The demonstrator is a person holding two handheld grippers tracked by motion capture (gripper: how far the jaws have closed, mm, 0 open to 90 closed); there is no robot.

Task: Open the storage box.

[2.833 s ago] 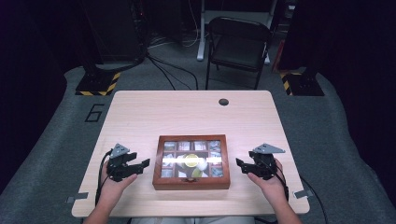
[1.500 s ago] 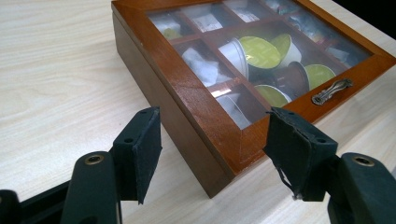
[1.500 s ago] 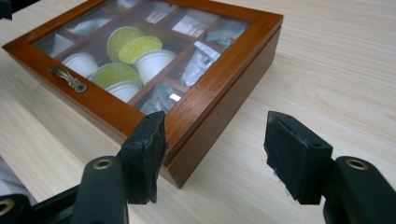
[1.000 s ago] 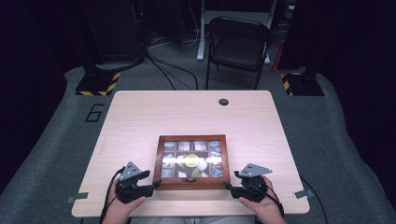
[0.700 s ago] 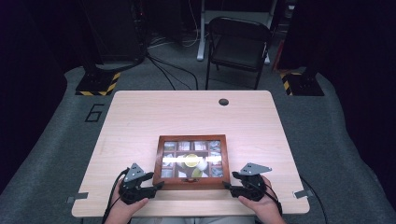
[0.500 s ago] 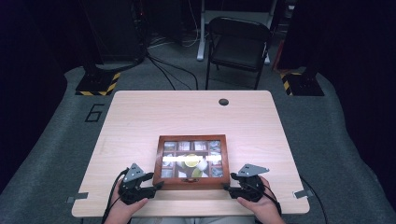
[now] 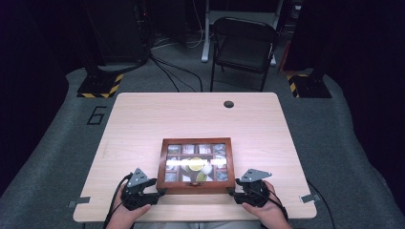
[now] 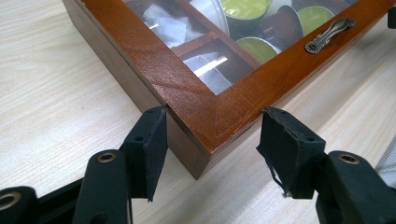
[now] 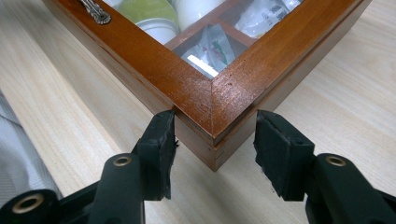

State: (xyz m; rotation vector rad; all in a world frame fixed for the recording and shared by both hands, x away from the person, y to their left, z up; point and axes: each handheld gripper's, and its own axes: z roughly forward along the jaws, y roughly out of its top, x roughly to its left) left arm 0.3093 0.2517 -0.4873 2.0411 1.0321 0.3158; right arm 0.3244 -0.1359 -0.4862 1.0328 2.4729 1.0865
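A wooden box (image 7: 165,164) with a glass lid lies near the table's front edge, with green capsules and sachets under the glass. A metal handle (image 8: 329,35) sits on its front rail. My left gripper (image 7: 160,193) straddles the box's near left corner (image 8: 187,88). Its jaws have just been closing, and both pads (image 8: 156,140) press the two walls. My right gripper (image 7: 233,193) straddles the near right corner (image 9: 196,88). Its jaws have also just been closing, with the pads (image 9: 163,140) against the walls. A hand holds each gripper at the table's front edge.
The light wooden table (image 7: 200,119) has a round cable hole (image 7: 229,104) at the back. A folding chair (image 7: 243,45) stands behind it. The front edge lies just under both hands. Grey cloth (image 9: 18,158) shows beyond that edge.
Both hands came from the box's sides down to its near corners. Over the last second the grippers edged in and their jaws narrowed onto the corners.
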